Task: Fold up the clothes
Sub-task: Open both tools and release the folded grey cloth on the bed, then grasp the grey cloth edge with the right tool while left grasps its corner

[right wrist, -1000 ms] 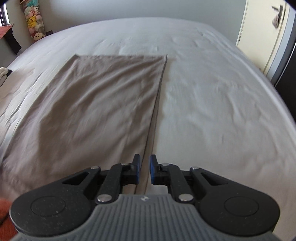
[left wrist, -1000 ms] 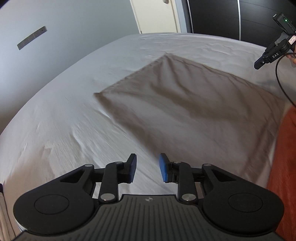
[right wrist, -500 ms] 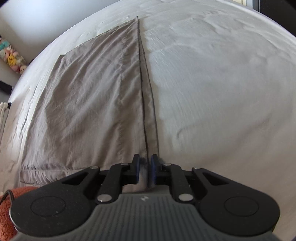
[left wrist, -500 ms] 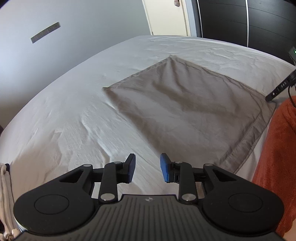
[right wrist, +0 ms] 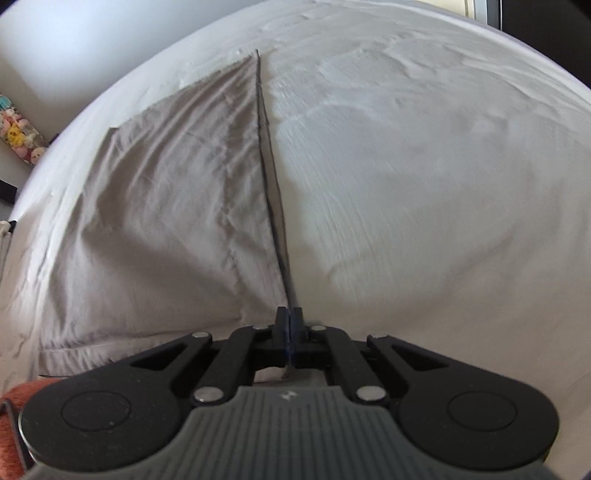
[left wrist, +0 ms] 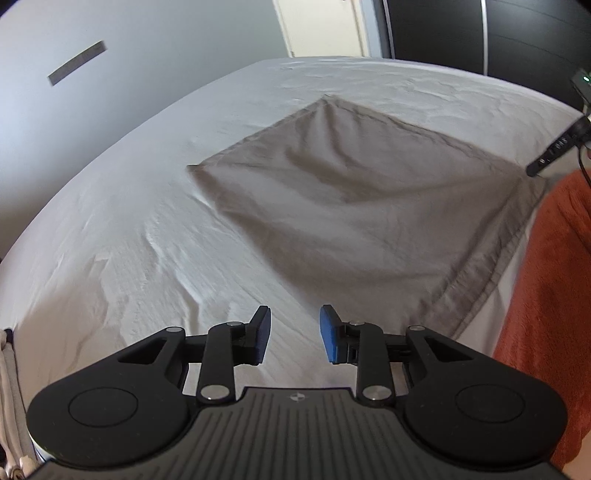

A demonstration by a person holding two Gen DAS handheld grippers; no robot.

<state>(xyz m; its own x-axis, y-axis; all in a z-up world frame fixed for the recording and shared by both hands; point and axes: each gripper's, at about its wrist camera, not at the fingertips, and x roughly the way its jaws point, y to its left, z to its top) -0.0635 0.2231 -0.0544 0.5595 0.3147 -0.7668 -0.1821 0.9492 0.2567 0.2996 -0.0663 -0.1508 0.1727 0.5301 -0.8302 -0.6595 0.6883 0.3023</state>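
A grey pillowcase (left wrist: pixel 362 206) lies spread flat on the white bed sheet (left wrist: pixel 129 240). In the right wrist view its right edge runs straight down the pillowcase (right wrist: pixel 177 206) to my right gripper (right wrist: pixel 290 317), which is shut on the fabric at the near right corner. That gripper's tip (left wrist: pixel 554 151) also shows at the cloth's far right corner in the left wrist view. My left gripper (left wrist: pixel 295 332) hangs open over bare sheet, just short of the cloth's near left edge, with nothing between its blue pads.
An orange sleeve (left wrist: pixel 546 295) fills the right side of the left wrist view. A cream door (left wrist: pixel 325 26) and a dark wardrobe (left wrist: pixel 480 33) stand beyond the bed. Plush toys (right wrist: pixel 18 136) sit off the bed's far left. White sheet (right wrist: pixel 424 166) stretches to the right.
My right gripper has come down onto the pillowcase's right edge, rolled, and shut on its near corner. My left gripper has drifted a little sideways and stays open.
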